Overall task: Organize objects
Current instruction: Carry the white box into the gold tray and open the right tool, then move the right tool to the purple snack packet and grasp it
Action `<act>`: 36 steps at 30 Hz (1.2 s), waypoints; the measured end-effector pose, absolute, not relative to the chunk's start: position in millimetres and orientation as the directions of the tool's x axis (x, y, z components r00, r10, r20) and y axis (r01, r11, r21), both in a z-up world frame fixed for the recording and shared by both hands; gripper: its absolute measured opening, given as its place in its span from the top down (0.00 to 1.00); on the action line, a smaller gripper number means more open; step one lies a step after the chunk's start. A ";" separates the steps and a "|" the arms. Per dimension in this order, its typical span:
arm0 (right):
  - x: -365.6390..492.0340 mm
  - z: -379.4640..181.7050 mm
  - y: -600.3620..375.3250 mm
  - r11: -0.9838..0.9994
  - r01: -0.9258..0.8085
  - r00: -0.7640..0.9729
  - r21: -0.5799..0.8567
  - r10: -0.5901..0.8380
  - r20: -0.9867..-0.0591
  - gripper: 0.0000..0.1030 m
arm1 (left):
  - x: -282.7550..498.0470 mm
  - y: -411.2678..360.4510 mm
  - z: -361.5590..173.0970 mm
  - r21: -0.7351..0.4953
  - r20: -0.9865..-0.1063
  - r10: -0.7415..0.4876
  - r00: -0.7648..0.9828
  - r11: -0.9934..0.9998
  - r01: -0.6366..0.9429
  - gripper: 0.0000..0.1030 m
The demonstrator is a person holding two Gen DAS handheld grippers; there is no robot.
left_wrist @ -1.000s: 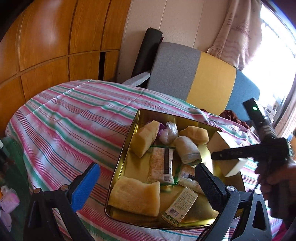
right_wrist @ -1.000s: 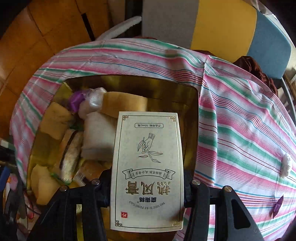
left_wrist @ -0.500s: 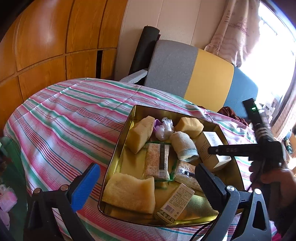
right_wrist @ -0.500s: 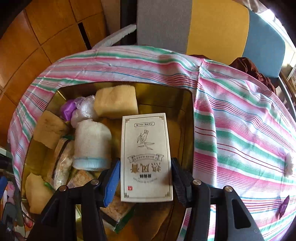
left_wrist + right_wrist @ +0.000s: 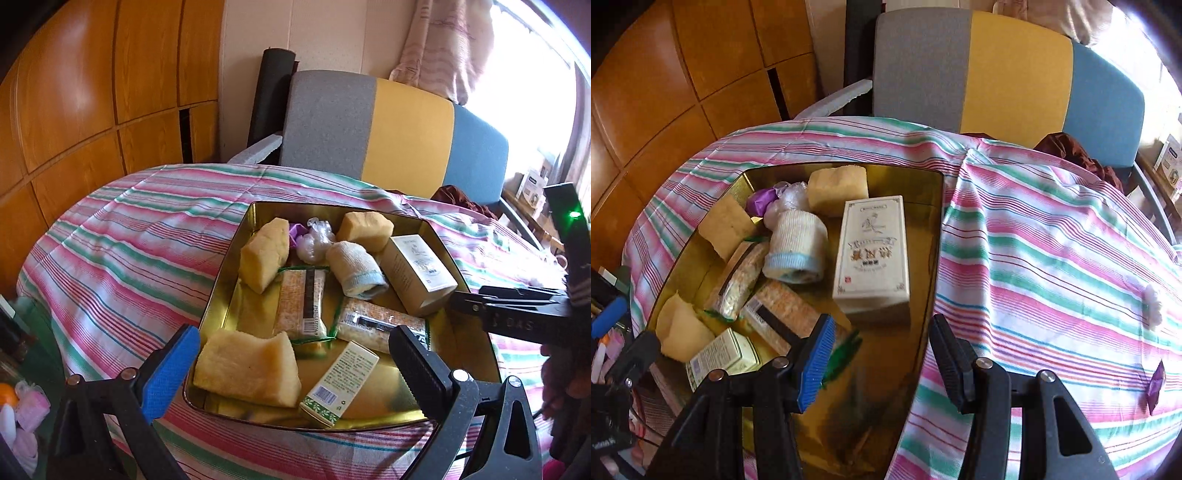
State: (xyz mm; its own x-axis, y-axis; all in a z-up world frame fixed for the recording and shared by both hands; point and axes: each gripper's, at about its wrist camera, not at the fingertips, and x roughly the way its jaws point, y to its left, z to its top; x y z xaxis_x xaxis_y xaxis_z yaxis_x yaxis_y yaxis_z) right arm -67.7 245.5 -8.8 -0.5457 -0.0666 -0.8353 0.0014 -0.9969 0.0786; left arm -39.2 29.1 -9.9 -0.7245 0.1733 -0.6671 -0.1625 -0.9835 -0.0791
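Backed off the cream box (image 5: 871,254), now lying flat in gold tin (image 5: 936,236), mid-frame, long axis pointing away. Right gripper (image 5: 882,354) empty, jaws apart, box just beyond tips. Left gripper (image 5: 295,365) wide open, empty, further off.

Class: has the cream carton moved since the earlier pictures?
Yes. The cream carton left the right gripper and now lies inside the gold tin, by its right wall.

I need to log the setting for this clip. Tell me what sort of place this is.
Most likely a room in a home. A table under a striped cloth holds a gold tin of household odds and ends, with a grey, yellow and blue chair, wood panelling and a curtained window behind.
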 end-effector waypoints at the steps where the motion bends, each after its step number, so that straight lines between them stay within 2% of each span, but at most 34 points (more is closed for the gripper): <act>1: -63.6 -7.3 249.4 -0.997 -0.004 -0.552 0.082 -0.067 -0.831 0.48 | -38.2 31.1 -9.3 -0.074 -0.666 0.173 -0.725 -0.983 -0.167 0.00; 11: -28.4 -4.2 300.9 -0.994 -0.088 -0.569 0.072 -0.009 -0.822 0.48 | -29.0 53.9 -1.7 -0.038 -0.658 0.199 -0.727 -0.972 -0.231 0.00; 20: -1.1 -3.1 380.6 -0.968 -0.242 -0.546 0.064 0.082 -0.834 0.48 | -21.4 84.6 6.9 -0.010 -0.648 0.242 -0.722 -0.951 -0.310 0.00; 30: 35.1 5.0 503.5 -0.863 -0.503 -0.497 0.054 0.237 -0.835 0.48 | -17.5 125.9 13.0 0.008 -0.648 0.308 -0.696 -0.911 -0.411 0.00; 36: 73.5 -8.9 590.4 -0.677 -0.722 -0.458 0.143 0.312 -0.833 0.48 | -19.0 143.4 15.8 -0.039 -0.654 0.366 -0.662 -0.890 -0.454 0.00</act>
State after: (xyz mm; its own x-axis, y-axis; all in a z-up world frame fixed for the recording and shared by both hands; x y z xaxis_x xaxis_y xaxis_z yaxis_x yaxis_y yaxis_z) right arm 73.5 590.4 -8.9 -0.4578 0.3120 -0.8325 -0.7220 -0.6769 0.1433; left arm -19.0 143.4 15.8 -0.6624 0.3662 -0.6536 -0.4538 -0.8903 -0.0390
